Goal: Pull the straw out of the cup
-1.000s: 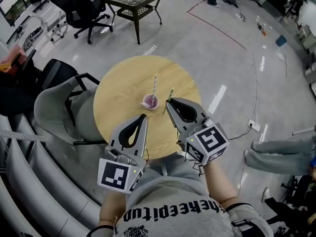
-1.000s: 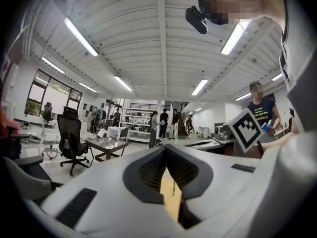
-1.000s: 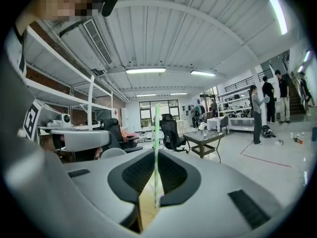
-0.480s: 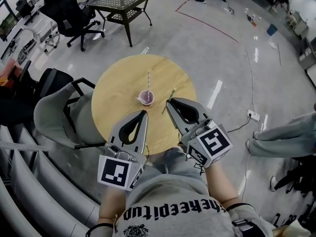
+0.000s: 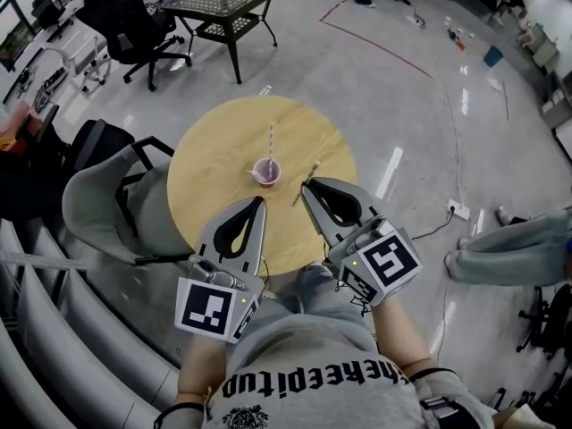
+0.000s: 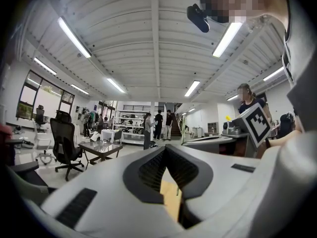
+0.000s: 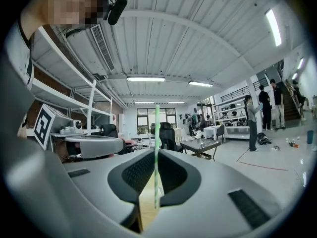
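While I look down through the head view, the green straw (image 5: 312,169) shows as a thin, pale green stick clamped at the tips of the right gripper (image 5: 306,184), over the near right part of the round wooden table (image 5: 210,155). It is clear of the purple cup (image 5: 266,172), which stands near the table's middle with a second, striped straw (image 5: 271,143) upright in it. At this size I can't read any pattern on the green straw, and its lower stretch runs close beside the jaw tip. Its long axis leans, top end away from me and to the right, lower end toward me. The left gripper (image 5: 260,201) hangs over the table's near edge, jaws together.

From the left gripper view, the left gripper (image 6: 165,148) is closed on nothing; only a wedge of tabletop shows behind its tips.

From the right gripper view, the right gripper (image 7: 155,150) pinches the green straw (image 7: 157,128), and here I can make out green and white stripes. It stands straight up across the jaws, its top well above them, its bottom end low between the jaw bodies.
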`<state>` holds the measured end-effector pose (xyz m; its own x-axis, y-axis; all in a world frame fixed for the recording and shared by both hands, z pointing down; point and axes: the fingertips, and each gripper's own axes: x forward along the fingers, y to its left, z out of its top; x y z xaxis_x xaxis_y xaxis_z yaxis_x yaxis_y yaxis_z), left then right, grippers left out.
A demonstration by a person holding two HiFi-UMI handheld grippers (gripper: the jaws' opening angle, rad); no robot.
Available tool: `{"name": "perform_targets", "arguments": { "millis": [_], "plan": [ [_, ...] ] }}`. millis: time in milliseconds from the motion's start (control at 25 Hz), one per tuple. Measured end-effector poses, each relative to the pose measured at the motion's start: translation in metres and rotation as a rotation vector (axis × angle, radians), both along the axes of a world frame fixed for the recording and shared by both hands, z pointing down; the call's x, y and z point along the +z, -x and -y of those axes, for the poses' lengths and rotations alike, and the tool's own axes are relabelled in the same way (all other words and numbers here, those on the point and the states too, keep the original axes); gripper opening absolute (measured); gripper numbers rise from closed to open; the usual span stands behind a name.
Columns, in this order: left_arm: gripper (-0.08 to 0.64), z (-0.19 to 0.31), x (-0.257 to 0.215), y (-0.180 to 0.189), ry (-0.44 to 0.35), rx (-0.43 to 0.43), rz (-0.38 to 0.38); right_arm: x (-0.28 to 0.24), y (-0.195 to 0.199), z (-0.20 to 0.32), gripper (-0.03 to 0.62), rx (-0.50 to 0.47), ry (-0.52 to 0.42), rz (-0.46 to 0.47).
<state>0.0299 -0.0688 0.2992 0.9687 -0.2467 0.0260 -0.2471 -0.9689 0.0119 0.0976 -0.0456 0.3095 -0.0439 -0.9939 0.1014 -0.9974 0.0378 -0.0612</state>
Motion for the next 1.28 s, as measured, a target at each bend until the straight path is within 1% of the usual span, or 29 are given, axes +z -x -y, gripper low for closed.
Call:
{"name": "perform_targets", "arguments": {
  "millis": [480, 1280],
  "plan": [
    [0.026, 0.001, -0.002, -0.001, -0.002, 0.000, -0.002, -0.005, 0.001, -0.001, 0.044, -0.010, -0.011, 0.005],
    [0.026, 0.013, -0.003, 0.004, 0.008, -0.034, -0.002, -0.011, 0.002, 0.008, 0.044, -0.022, -0.017, 0.001]
  ]
}}
